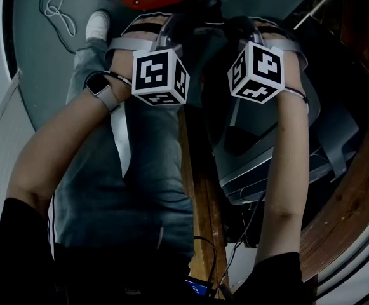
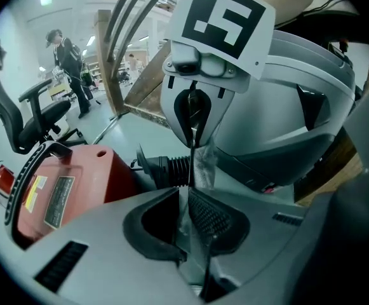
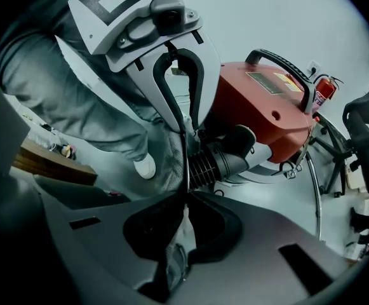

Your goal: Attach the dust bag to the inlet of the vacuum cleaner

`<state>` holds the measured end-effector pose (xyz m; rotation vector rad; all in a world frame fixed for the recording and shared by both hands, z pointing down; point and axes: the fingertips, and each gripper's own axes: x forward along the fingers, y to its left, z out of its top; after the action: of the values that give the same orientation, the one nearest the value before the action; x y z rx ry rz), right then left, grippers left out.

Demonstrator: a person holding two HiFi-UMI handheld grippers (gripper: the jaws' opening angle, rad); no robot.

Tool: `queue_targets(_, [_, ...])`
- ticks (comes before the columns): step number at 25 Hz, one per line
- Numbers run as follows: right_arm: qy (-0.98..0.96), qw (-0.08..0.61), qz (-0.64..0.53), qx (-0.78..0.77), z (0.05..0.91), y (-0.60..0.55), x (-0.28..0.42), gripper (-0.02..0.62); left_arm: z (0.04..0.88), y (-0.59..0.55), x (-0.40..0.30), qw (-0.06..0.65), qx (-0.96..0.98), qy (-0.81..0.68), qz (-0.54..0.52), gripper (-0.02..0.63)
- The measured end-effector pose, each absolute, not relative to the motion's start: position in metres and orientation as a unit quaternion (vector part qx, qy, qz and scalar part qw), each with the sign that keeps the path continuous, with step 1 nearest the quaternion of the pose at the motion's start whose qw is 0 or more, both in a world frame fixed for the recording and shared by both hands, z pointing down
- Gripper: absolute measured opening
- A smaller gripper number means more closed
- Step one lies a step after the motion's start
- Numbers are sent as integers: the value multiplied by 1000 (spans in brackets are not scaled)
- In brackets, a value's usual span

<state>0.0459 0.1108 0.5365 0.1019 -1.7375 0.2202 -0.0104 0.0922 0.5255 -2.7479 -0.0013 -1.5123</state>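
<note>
**Round the chair**

I see a black chair [image 2: 44,116] out on the pale floor. A person [image 2: 67,53] in dark clothes stands just beyond the chair. A red extinguisher [image 3: 324,89] sits close beside the chair. In my left gripper view, a wooden post [image 2: 108,62] rises to the chair's right. A sloping board [image 2: 146,88] lies further right of the chair, past that post.

No text was legible; the label plate [image 2: 58,201] on the red vacuum cleaner [image 2: 98,170] was too blurred to read.
</note>
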Motion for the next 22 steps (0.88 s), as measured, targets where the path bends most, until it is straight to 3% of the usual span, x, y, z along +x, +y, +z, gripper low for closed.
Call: queue_targets(22, [-766, 631, 102, 64, 527, 95, 52, 46, 532, 91, 1, -2, -871, -20, -491, 25])
